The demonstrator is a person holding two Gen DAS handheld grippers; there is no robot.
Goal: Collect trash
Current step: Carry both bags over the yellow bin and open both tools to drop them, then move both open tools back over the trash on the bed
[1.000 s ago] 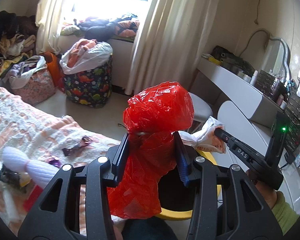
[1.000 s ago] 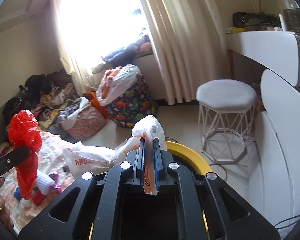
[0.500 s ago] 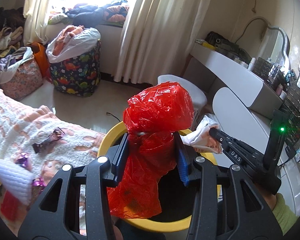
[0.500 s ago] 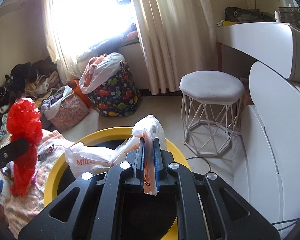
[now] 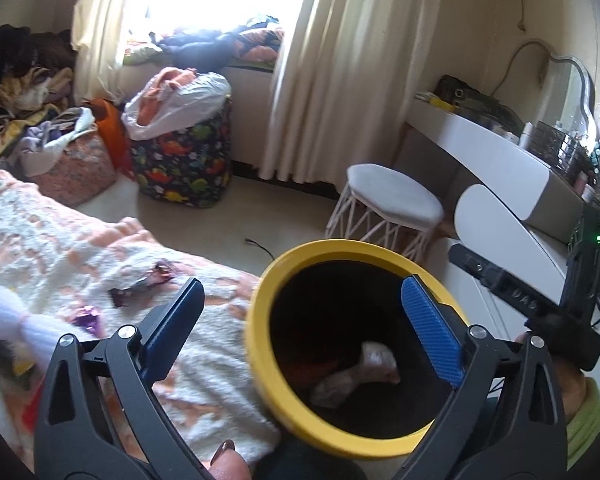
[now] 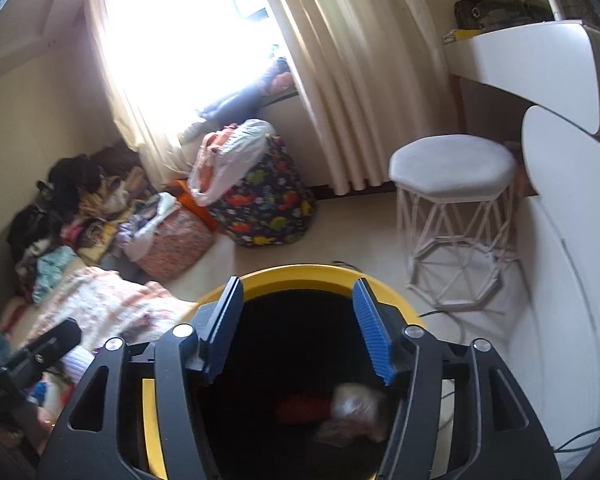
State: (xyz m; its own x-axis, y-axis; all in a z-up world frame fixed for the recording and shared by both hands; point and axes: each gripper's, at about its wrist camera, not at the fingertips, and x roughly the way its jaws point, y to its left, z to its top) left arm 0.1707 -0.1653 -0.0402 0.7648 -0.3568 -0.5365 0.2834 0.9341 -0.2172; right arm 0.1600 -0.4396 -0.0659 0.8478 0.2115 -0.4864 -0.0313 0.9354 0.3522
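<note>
- Both grippers hang over the yellow bin, beside the bed.
- Left gripper – fingers spread wide, just opened, nothing between them.
- Right gripper – fingers partway apart, also just opening, nothing gripped.
- Red bag and white bag lie at the bin's dark bottom, touching, w/ the white one to the right.
- Candy wrappers lie on the bed, left of the bin.
</note>
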